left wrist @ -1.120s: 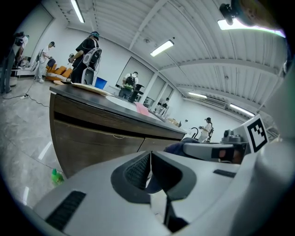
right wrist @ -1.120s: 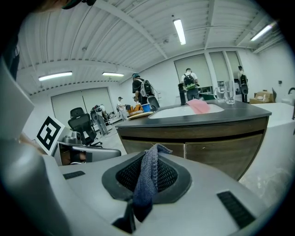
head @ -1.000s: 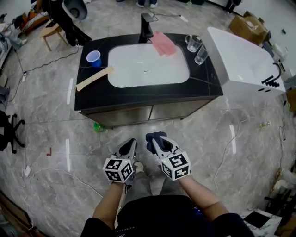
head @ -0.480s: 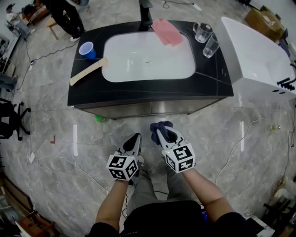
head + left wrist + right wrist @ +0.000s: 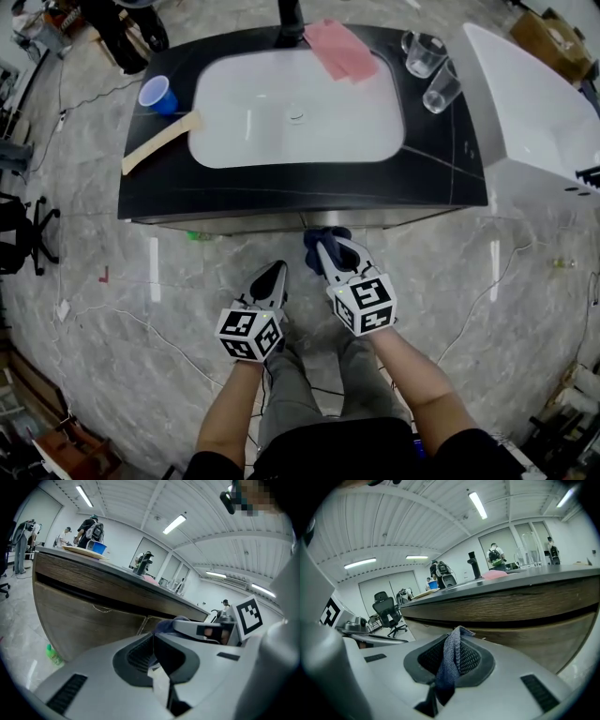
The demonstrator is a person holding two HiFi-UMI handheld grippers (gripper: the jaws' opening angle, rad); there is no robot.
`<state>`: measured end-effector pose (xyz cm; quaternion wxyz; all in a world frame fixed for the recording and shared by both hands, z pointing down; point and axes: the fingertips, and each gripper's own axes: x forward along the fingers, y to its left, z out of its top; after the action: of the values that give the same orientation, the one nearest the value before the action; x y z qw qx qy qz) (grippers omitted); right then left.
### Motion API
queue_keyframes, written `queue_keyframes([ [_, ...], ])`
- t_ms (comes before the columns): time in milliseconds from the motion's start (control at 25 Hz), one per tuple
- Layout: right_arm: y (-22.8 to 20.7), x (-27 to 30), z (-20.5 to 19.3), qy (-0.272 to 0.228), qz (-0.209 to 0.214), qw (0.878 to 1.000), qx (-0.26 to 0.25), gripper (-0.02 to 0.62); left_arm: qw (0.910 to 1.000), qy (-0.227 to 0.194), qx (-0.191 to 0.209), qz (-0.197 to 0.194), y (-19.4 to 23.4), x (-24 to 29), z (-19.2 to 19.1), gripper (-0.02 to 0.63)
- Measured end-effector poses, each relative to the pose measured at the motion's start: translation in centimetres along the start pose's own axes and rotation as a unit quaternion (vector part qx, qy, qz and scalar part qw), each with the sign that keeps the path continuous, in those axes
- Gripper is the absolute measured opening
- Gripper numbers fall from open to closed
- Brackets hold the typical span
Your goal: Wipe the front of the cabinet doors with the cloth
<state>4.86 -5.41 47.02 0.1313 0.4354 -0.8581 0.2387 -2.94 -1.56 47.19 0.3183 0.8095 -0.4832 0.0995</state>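
Note:
The cabinet doors [image 5: 89,620] are brown wood under a black counter [image 5: 281,192]; in the right gripper view the cabinet front [image 5: 525,616] fills the right side. My right gripper [image 5: 324,251] is shut on a dark blue cloth [image 5: 451,660], which bunches at its tips [image 5: 323,237] just short of the cabinet's front edge. My left gripper [image 5: 275,274] is a little lower and further back, shut with nothing in it. In the left gripper view the left gripper [image 5: 157,656] points at the doors, with the cloth [image 5: 171,623] to its right.
On the counter are a white sink [image 5: 300,108], a blue cup [image 5: 157,95], a wooden board [image 5: 159,141], a pink cloth [image 5: 339,47] and two glasses [image 5: 424,53]. A green bottle [image 5: 53,653] lies on the floor by the cabinet. Cables cross the floor; a white tub [image 5: 534,112] stands right.
The view has drawn closer to the vanity. Both grippers have moved forward toward the cabinet front, the right one still holding the cloth.

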Motion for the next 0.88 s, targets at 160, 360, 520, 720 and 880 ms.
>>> queue_keyframes([
  [160,-1.4,1.6,0.2,-0.005,0.004,1.000,0.006,0.051,1.0000,0.006,0.001,-0.001,-0.2,1.9,0.0,0.014],
  [360,-3.5,2.0,-0.2,-0.002,0.004,1.000,0.008,0.051,0.9999,0.009,-0.003,-0.007,-1.2,4.2,0.3,0.014],
  [520,-6.1,0.7,-0.5,-0.004,-0.010,1.000,0.017,0.052,0.9997,0.014,0.005,-0.019,-2.6,6.2,0.3,0.014],
  [720,-10.0,-1.9,-1.2,-0.004,-0.038,0.999,0.026,0.051,0.9988,0.024,0.014,-0.040,-5.5,8.7,-0.4,0.014],
  [880,-13.1,-4.4,-1.7,-0.007,-0.060,0.998,0.031,0.051,0.9974,0.034,0.023,-0.059,-8.4,10.5,-1.4,0.014],
])
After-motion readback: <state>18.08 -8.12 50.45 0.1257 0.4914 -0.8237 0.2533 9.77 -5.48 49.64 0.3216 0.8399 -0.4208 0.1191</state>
